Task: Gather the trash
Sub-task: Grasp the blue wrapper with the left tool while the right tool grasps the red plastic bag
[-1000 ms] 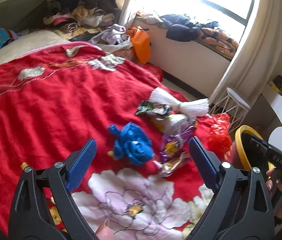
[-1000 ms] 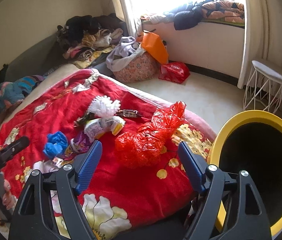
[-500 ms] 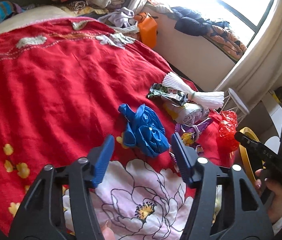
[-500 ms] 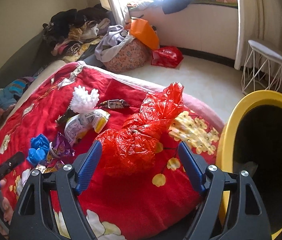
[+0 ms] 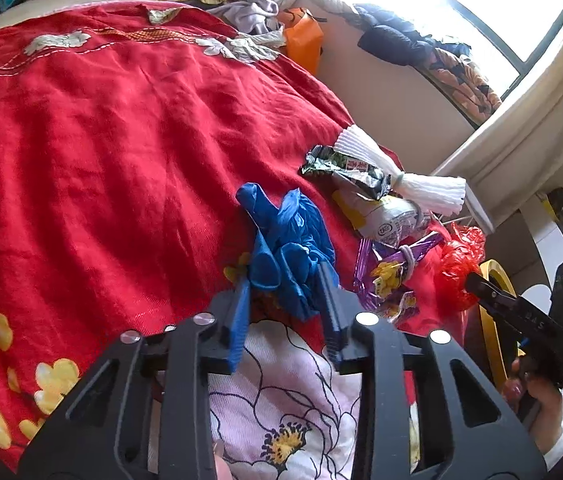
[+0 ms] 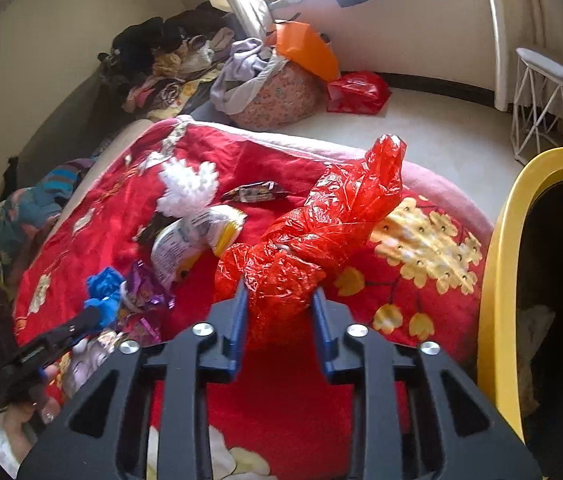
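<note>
Both grippers have dropped toward the bedspread since the earlier frames, their jaws just closing. Now the left gripper [image 5: 287, 288] pinches the crumpled blue gloves [image 5: 287, 248], and the right gripper [image 6: 279, 304] pinches the red plastic bag [image 6: 321, 236]; both lie on the red floral bedspread [image 5: 101, 140]. Between them sit snack wrappers [image 5: 385, 216]. Only the right wrist view shows the yellow bin [image 6: 497, 280] opening beside the bed; the left shows just its rim.
</note>
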